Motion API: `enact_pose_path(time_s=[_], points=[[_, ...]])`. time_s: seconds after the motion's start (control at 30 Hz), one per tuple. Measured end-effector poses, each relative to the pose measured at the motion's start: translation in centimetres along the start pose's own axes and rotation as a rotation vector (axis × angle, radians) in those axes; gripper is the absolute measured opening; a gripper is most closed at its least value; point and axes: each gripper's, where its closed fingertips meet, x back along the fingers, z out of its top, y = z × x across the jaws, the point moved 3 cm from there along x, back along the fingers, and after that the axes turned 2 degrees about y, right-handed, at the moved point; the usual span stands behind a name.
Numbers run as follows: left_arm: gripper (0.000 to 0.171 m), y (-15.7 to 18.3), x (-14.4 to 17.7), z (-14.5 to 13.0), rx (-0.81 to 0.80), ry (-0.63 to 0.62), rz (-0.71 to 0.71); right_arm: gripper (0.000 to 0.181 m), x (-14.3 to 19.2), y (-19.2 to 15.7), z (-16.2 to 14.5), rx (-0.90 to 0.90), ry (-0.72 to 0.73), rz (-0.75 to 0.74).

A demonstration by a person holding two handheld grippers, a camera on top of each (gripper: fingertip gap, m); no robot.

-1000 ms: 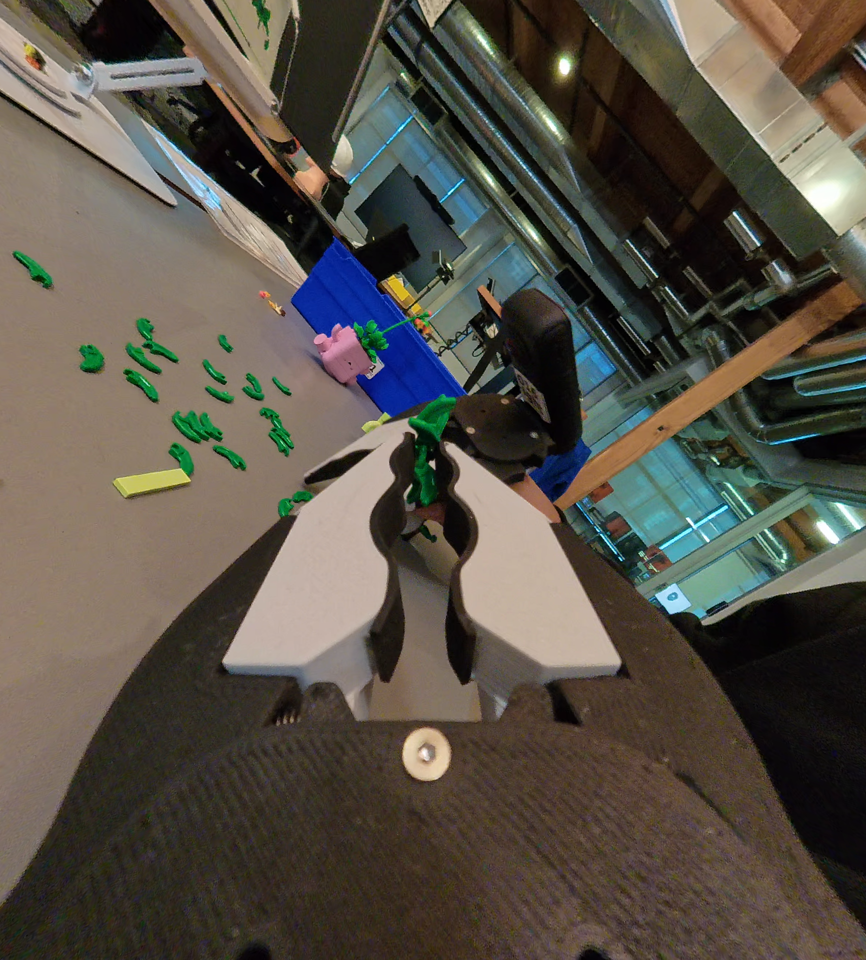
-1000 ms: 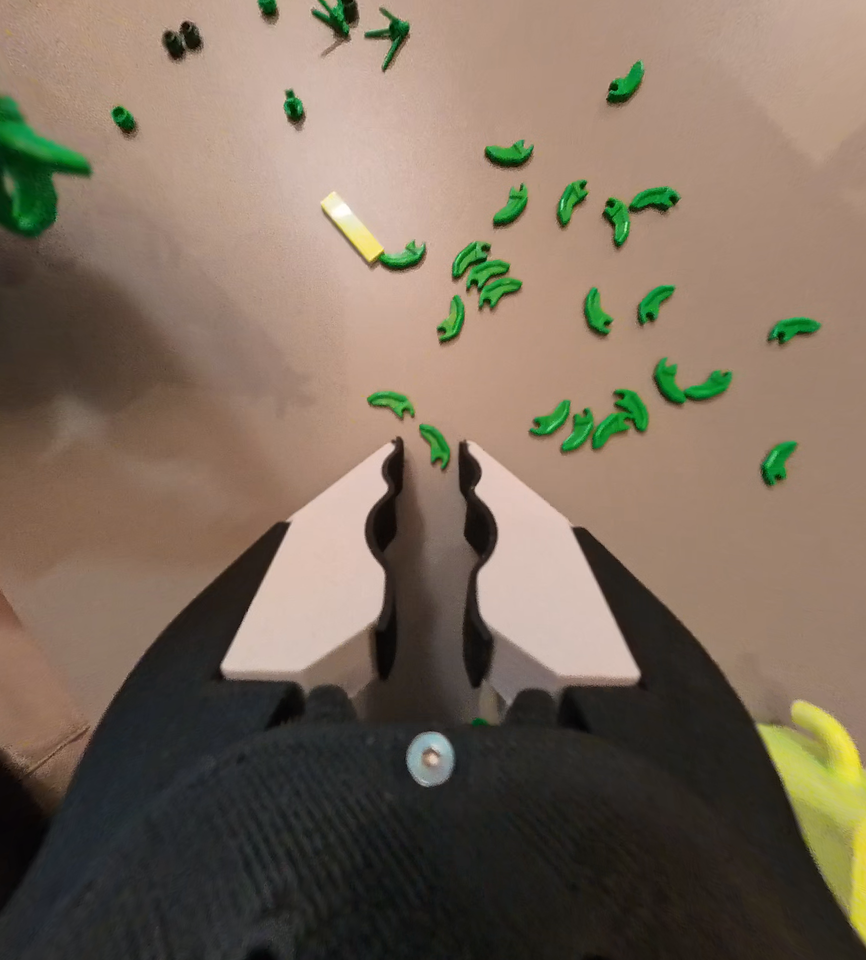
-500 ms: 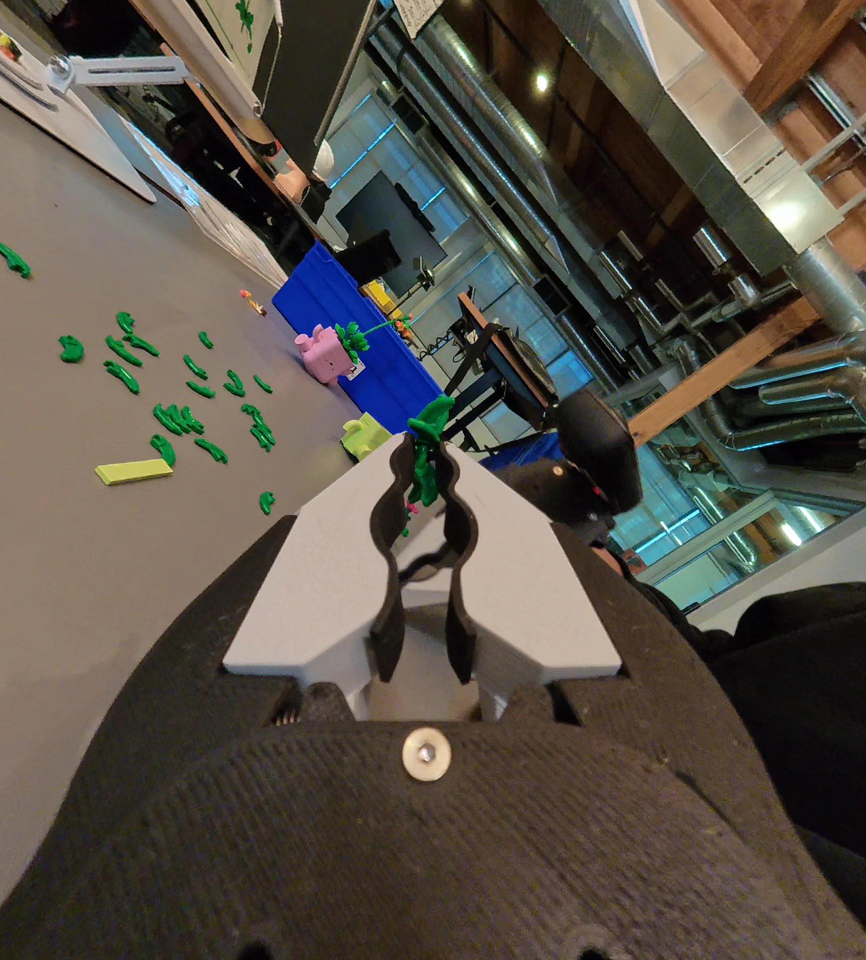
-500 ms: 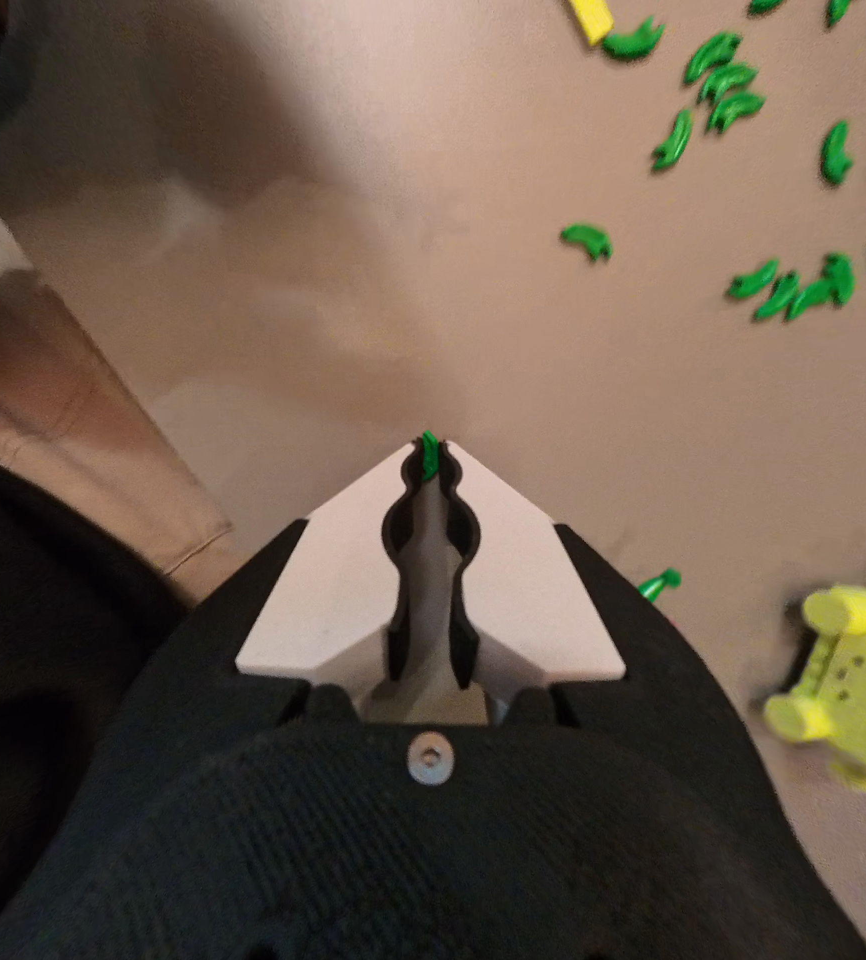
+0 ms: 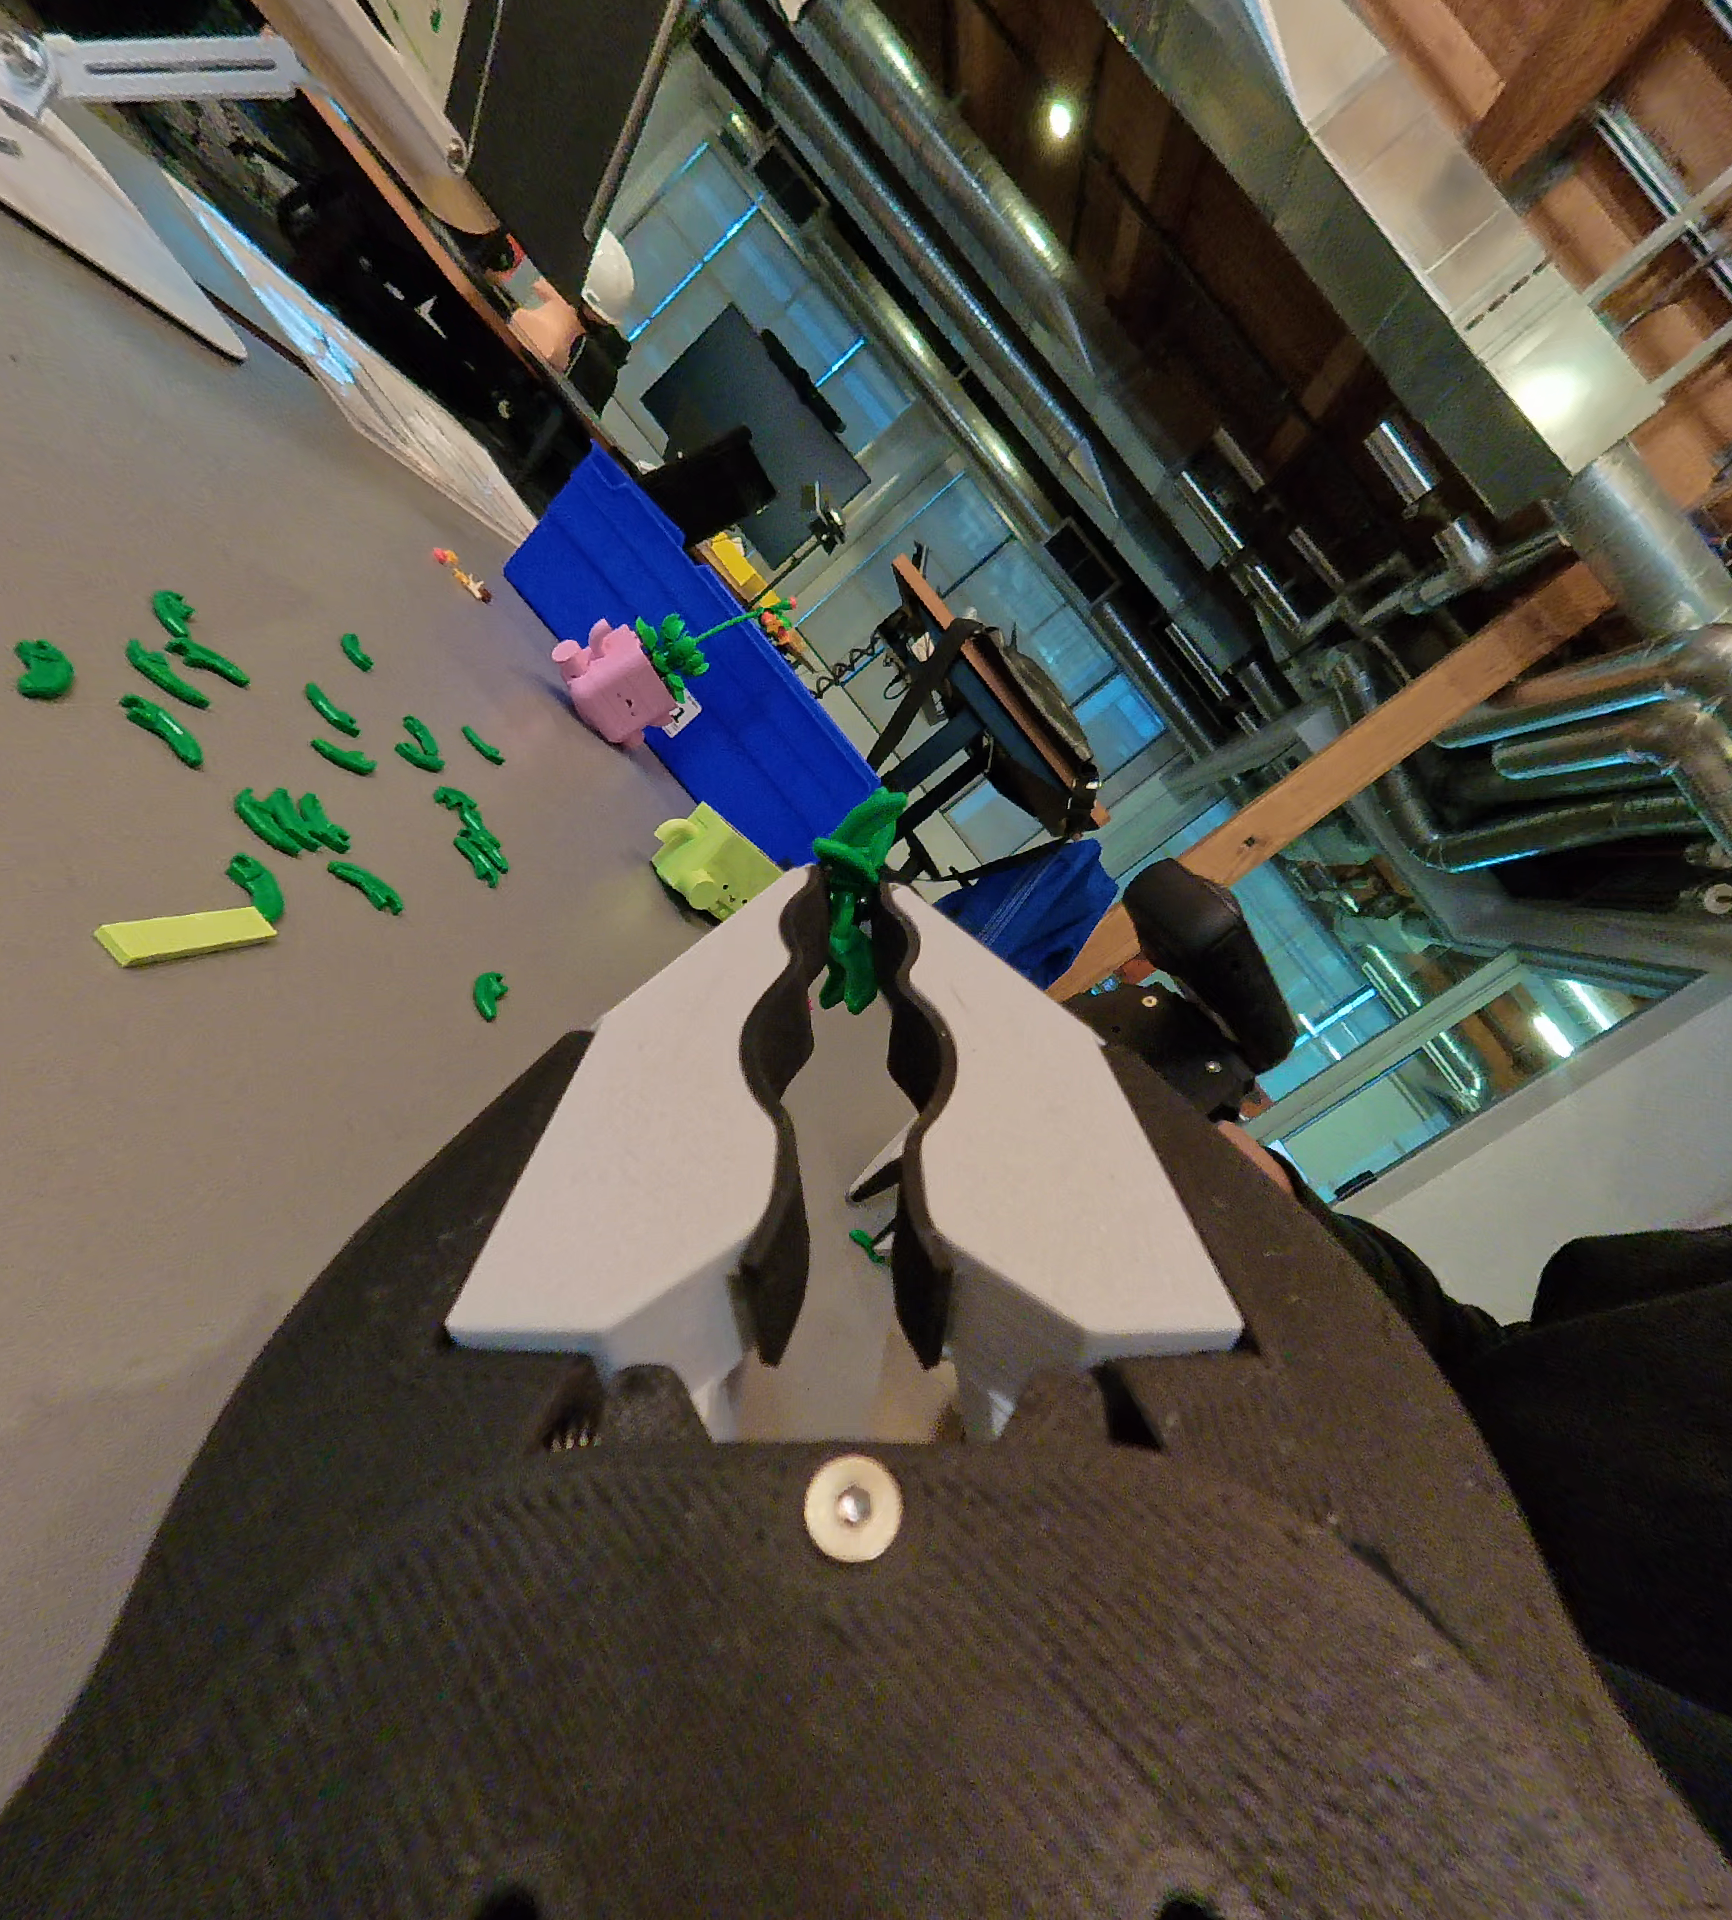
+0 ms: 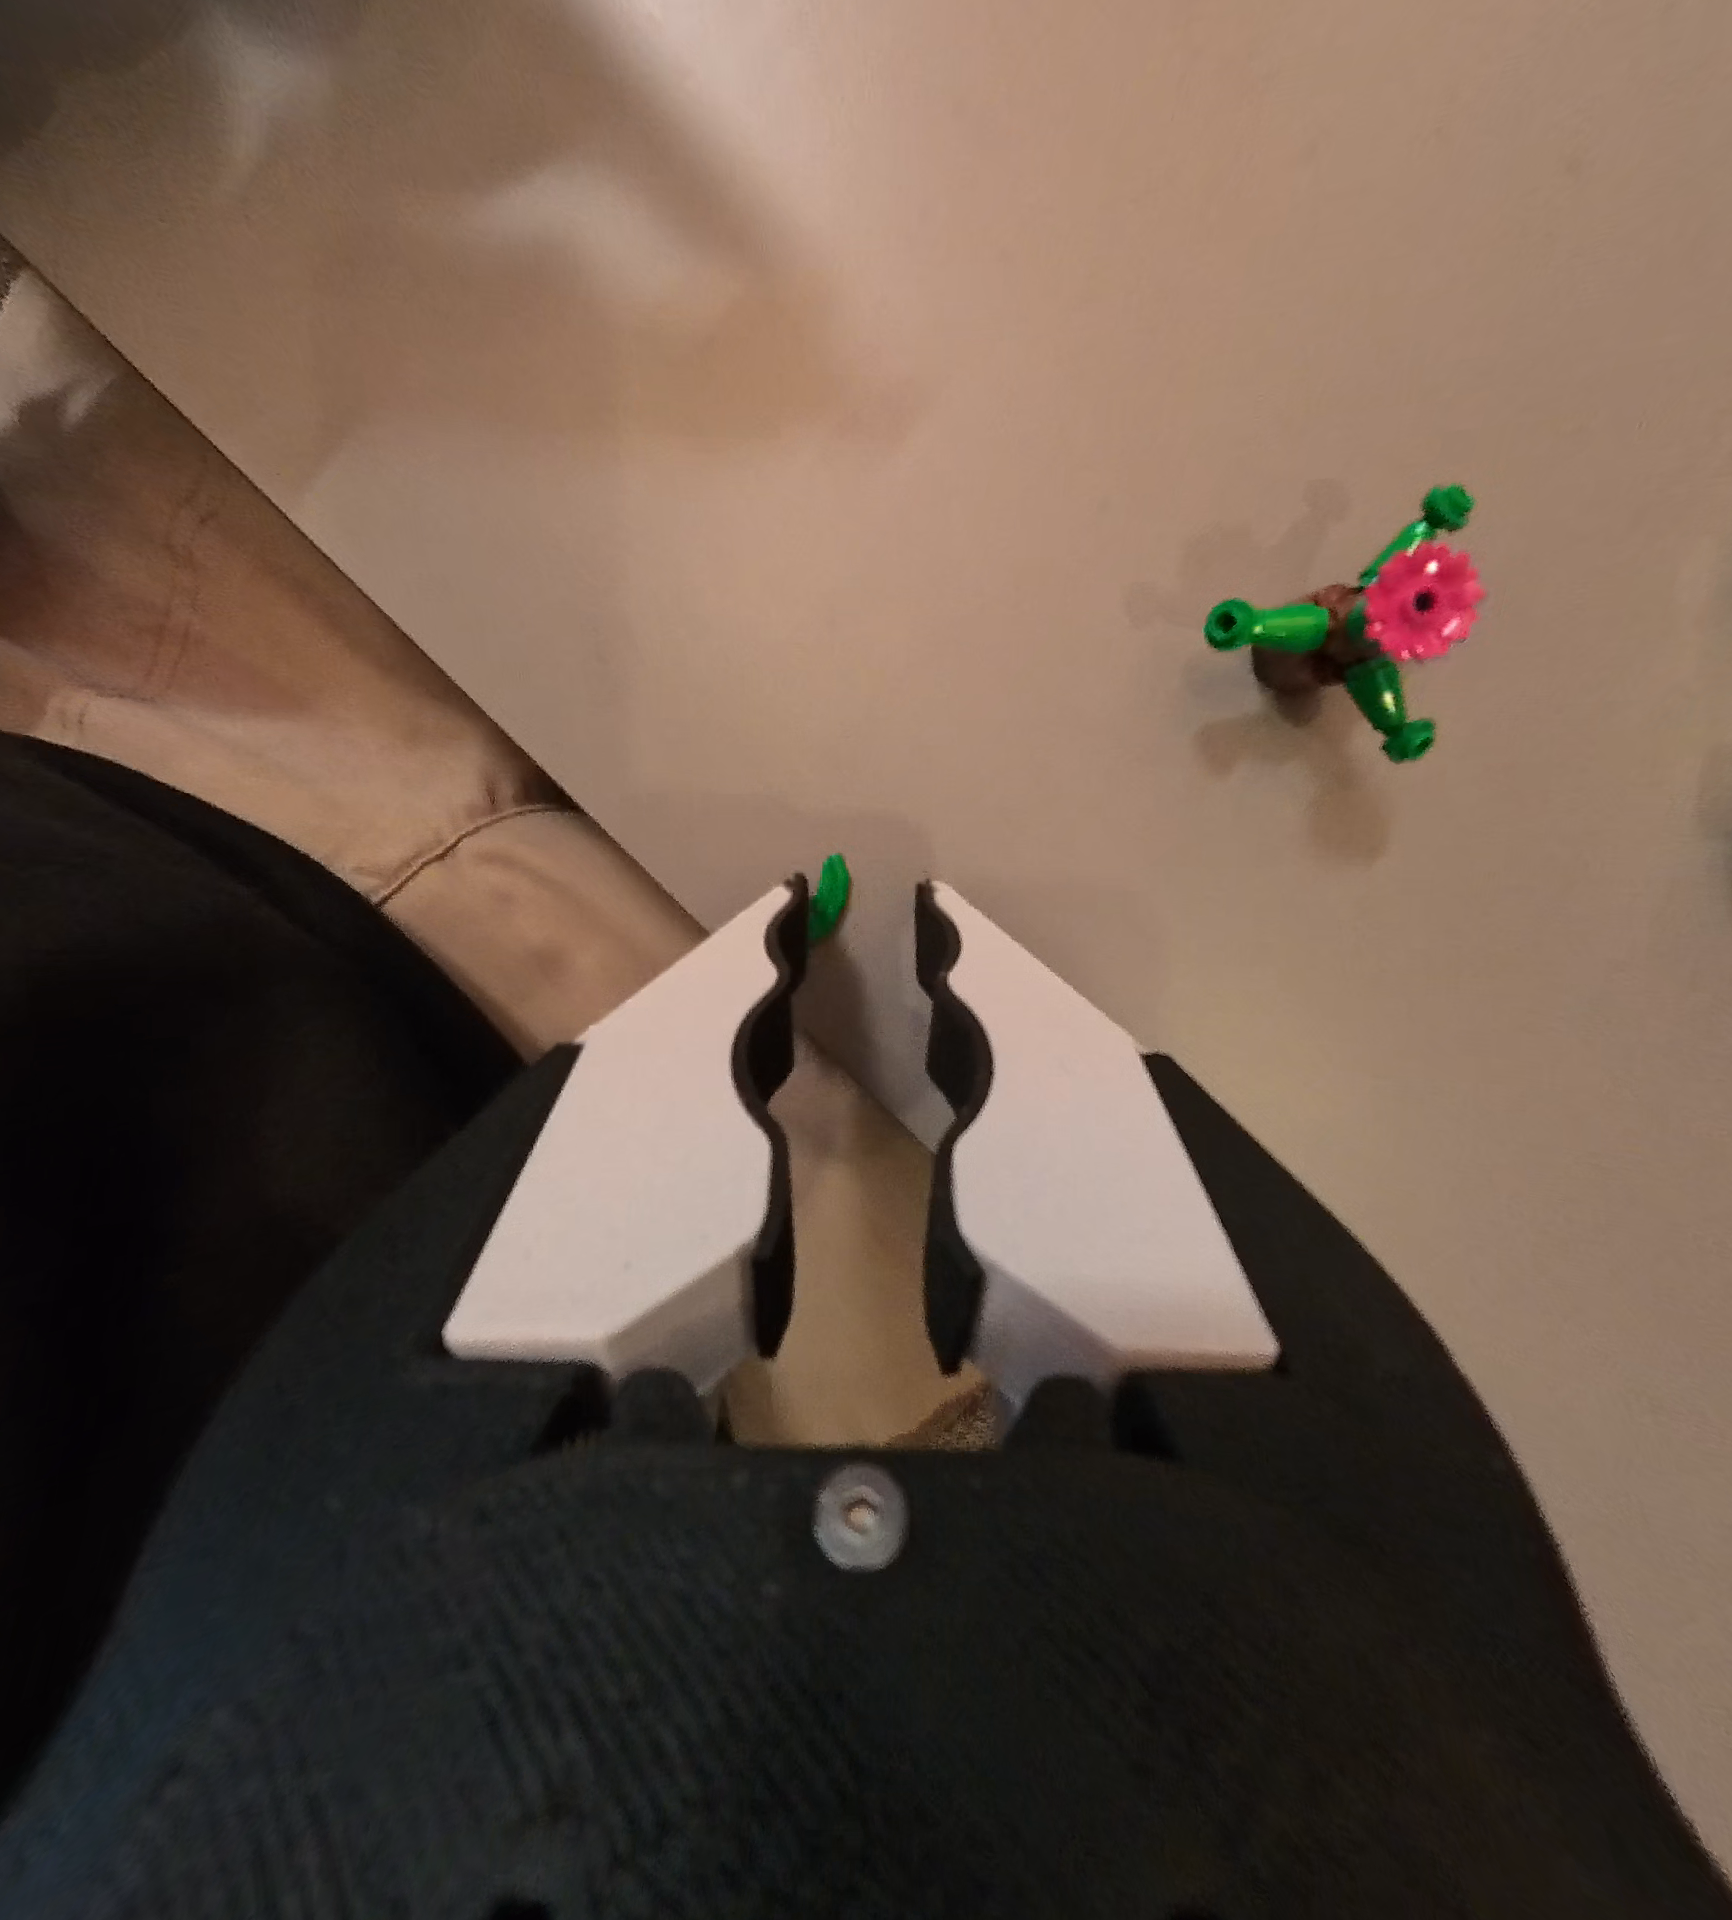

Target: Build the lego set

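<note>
- My left gripper (image 5: pixel 849 894) is pinching a green leafy stem (image 5: pixel 854 914) between its tips
- My right gripper (image 6: pixel 857 894) is gaping narrowly, a green leaf (image 6: pixel 829 900) clinging at its 11 o'clock fingertip

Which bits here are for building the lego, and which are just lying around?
For the job: green leafy lego stem in left tongs; small green leaf at right tongs; pink-flowered lego sprig.

Lying about: blue plastic bin; black chair.

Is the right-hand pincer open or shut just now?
Open. The right gripper shows a clear gap between its black wavy pads, and the small green leaf piece touches only one.
</note>
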Motion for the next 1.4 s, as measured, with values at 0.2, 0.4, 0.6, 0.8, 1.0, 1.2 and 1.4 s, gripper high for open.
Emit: enact_pose_path(time_s=[0.2, 0.4, 0.6, 0.8, 1.0, 1.2, 1.4], points=[[0.005, 0.0, -0.1, -0.1, 0.006, -0.003, -0.003, 0.019, 0.7, 0.1, -1.4, -0.074, 0.020, 0.129], [0.005, -0.1, -0.1, -0.2, 0.017, -0.004, -0.009, 0.014, 0.3, -1.2, -1.3, -0.050, 0.054, 0.165], [0.005, -0.2, -0.1, -0.2, 0.020, -0.006, -0.005, 0.013, 0.0, -4.2, 0.0, -0.004, 0.103, 0.285], [0.005, -0.1, -0.1, -0.2, 0.037, -0.002, -0.020, 0.027, 1.1, -1.6, 0.9, 0.194, 0.221, 0.154], [0.005, 0.0, -0.3, -0.5, 0.037, -0.016, -0.022, 0.048, 0.0, -2.3, 0.6, 0.365, 0.266, 0.337], [0.005, -0.3, -0.2, -0.4, 0.046, -0.013, -0.020, 0.041, 0.1, -1.9, -0.7, 0.417, 0.157, 0.399], [0.005, -0.2, -0.3, -0.6, 0.063, -0.020, -0.034, 0.039, 0.4, -2.4, -1.6, 0.420, 0.125, 0.348]])
